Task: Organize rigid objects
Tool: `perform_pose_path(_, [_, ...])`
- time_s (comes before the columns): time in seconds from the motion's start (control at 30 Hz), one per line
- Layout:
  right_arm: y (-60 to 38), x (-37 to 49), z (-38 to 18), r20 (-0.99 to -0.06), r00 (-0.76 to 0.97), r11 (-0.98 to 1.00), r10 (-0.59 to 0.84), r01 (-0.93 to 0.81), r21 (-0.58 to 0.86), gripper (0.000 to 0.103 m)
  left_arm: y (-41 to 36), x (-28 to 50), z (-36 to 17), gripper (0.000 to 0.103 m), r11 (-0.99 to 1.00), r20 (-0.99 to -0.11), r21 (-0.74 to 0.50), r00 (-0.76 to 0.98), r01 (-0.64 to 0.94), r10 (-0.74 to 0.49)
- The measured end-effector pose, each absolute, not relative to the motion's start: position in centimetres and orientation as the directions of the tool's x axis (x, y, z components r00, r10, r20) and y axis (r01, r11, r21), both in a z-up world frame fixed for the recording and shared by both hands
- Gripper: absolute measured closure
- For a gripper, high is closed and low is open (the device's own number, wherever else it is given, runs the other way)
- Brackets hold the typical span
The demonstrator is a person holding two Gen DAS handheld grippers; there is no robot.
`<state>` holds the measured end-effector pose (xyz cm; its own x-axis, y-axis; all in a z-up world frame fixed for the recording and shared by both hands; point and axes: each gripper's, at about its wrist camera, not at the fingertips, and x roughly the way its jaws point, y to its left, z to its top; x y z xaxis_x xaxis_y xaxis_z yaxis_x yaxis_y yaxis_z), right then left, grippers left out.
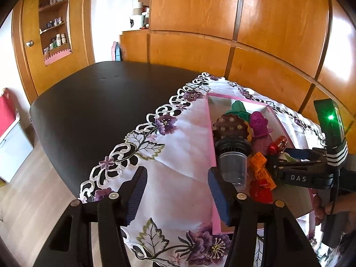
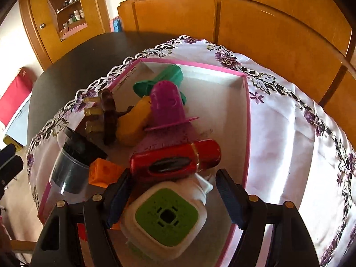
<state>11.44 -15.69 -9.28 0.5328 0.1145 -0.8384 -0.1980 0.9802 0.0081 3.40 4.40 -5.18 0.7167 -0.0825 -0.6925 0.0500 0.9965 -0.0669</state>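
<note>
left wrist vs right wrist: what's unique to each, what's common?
Left wrist only: the right tool reaching into the box, a red brick, the open left tool over the cloth.
Right wrist only: a white-and-green device between the open right tool's fingers.
Both: pink box, magenta mould, orange brick, red case, clear cup.

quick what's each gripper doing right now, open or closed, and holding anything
Left gripper: open, holding nothing, over the cloth.
Right gripper: open, fingers either side of the white and green plug, not pressing on it.
</note>
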Motion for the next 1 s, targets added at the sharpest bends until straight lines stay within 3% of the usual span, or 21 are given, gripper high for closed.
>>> perform_pose_path(0.2, [-16.0, 10.8, -8.8, -0.824, 0.556, 0.984, 0.111, -0.176, 0.014, 0.026, 4.0, 3.1, -5.1, 0.044, 0.996, -0.69, -0.066, 0.718, 0.059, -0.088])
perform_pose_path(0.43, [-16.7, 8.9, -6.4, -0.766, 0.632, 0.991, 0.115, -0.125, 0.045, 0.022, 3.6, 2.7, -4.8, 0.035, 0.996, -0.68, -0.057, 0.728, 0.066, -0.087])
perform_pose_path(0.6, [-17.3, 6.7, -4.4, -0.7, 0.712, 0.999, 0.048, -0.029, 0.039, 0.022, 3.0, 2.2, -4.3, 0.024, 0.997, -0.666, -0.042, 0.742, 0.06, -0.073])
perform_pose_path(0.67, [-17.6, 5.5, -3.7, -0.671, 0.741, 0.999, 0.012, 0.022, 0.043, 0.022, 2.6, 1.8, -3.9, 0.013, 0.997, -0.656, -0.038, 0.751, 0.062, -0.072])
perform_pose_path(0.8, [-18.4, 3.5, -3.5, -0.65, 0.76, 0.993, -0.03, 0.094, 0.064, 0.022, 1.6, 0.9, -3.3, 0.002, 0.996, -0.636, -0.033, 0.767, 0.089, -0.089])
perform_pose_path(1.0, [-19.1, 1.1, -3.5, -0.63, 0.772, 0.989, -0.085, 0.144, 0.042, 0.022, 0.5, 0.2, -2.9, 0.0, 0.999, -0.644, 0.023, 0.765, 0.025, -0.004])
